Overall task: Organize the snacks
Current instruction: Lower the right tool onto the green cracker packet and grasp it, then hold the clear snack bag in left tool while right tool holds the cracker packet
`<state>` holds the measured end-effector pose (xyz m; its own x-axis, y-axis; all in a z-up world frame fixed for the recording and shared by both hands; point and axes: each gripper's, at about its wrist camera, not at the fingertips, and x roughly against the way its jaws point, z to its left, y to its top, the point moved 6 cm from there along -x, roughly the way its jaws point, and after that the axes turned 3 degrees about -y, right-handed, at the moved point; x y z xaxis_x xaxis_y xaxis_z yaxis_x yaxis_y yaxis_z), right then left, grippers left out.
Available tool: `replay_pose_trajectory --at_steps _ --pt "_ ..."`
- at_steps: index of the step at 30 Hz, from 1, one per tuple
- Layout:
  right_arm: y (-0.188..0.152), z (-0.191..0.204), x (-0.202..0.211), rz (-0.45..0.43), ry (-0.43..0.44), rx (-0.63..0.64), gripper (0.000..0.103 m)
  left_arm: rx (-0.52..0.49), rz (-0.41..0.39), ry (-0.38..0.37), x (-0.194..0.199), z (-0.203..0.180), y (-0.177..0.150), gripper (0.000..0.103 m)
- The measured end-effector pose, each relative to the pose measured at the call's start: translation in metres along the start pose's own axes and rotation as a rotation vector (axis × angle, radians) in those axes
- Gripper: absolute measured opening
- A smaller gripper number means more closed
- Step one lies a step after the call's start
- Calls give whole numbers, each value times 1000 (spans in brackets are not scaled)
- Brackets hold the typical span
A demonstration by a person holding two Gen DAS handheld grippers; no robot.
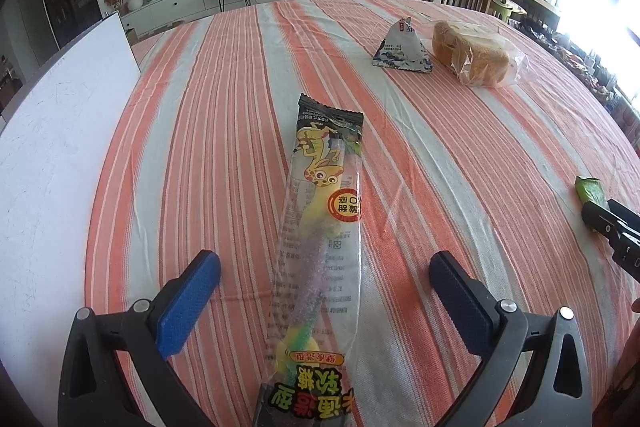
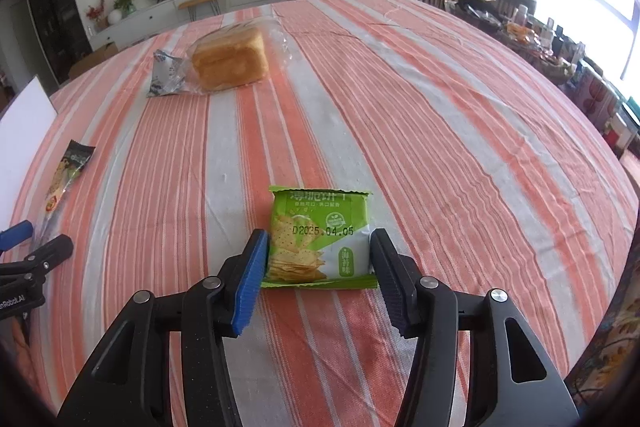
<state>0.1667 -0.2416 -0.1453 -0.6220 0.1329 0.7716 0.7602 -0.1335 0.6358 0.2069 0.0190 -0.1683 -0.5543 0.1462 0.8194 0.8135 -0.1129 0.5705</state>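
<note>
Sorting barely begun, judging by the spread: four snacks scattered singly over the striped counter, none gathered into a row or pile, no box or tray in view to take them

Left fingers spread wide, pinching nothing; candy pack lying lengthwise in the gap, flat on the cloth by the near edge, clear of both pads. Looks lined up for a grasp not yet made

Right fingers spread too, set close on either side of the cracker pack, just beside its two edges but not squeezing as far as can be told; pack flat on the cloth near the near edge, unlifted, undented

Toward the far edge: bread in a clear bag, and touching or nearly touching it, a rice ball in a triangular wrapper. Untouched, well apart from both pairs of fingers

At the left edge: white board, bare, nothing on it. Possibly the place meant for the snacks, though impossible to confirm

Count:
- candy pack: one
- cracker pack: one
- bread: one
- rice ball: one
- board: one
- pairs of fingers: two, both empty

Left to do, by this reading: all four snacks to be picked up and set together; nearest two first, then bread and rice ball from the far side
</note>
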Motion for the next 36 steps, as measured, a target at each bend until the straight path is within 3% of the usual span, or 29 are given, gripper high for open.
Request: replay_pose_trajectory --at_steps 1,5,36 --pt "-1 1 -1 3 -8 6 72 0 0 1 0 0 0 103" --pt "-1 1 -4 7 -15 13 81 4 0 4 -1 0 0 103" --pt "-2 0 -3 7 -15 12 83 7 0 7 -1 2 0 103"
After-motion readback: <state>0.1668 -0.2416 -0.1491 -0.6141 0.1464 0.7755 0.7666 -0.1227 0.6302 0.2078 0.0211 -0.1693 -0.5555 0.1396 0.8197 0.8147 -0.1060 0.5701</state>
